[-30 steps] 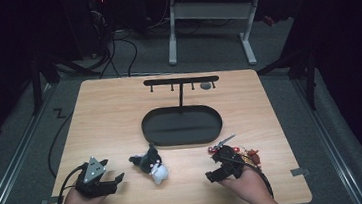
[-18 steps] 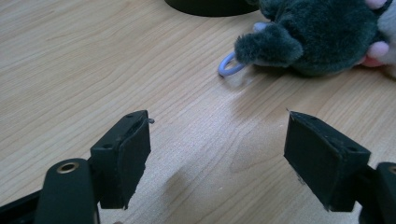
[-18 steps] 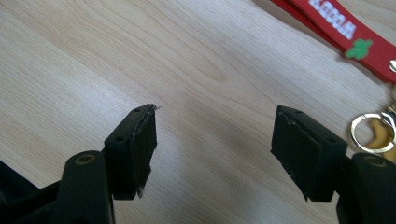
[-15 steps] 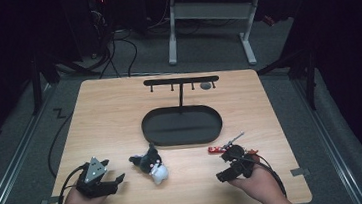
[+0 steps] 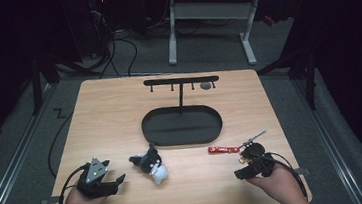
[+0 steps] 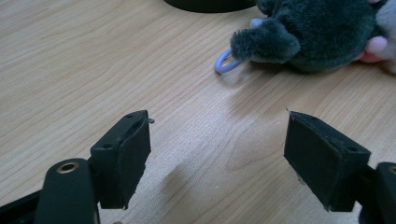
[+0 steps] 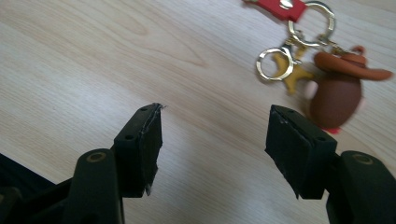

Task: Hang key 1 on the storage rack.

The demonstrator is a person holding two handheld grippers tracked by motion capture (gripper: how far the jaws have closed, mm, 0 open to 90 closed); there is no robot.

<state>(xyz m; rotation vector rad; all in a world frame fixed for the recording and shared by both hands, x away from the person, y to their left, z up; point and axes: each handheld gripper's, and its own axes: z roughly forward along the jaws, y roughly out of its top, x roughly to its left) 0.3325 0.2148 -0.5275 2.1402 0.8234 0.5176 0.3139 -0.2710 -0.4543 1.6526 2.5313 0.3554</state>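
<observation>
My right tongs (image 5: 248, 168) hover near the tabletop's (image 5: 120, 118) right front edge; their jaws have just been closing, yet stand apart with nothing between them. The keychain (image 5: 233, 148) lies just beyond them, its long axis running left to right, red strap (image 7: 280, 7) pointing left, brown figure (image 7: 338, 93) at the right end. My left tongs (image 5: 107, 182) gape wide, empty, near the plush toy (image 5: 151, 164).

Plush toy (image 6: 322, 32) cut off by the frame's top right corner
</observation>
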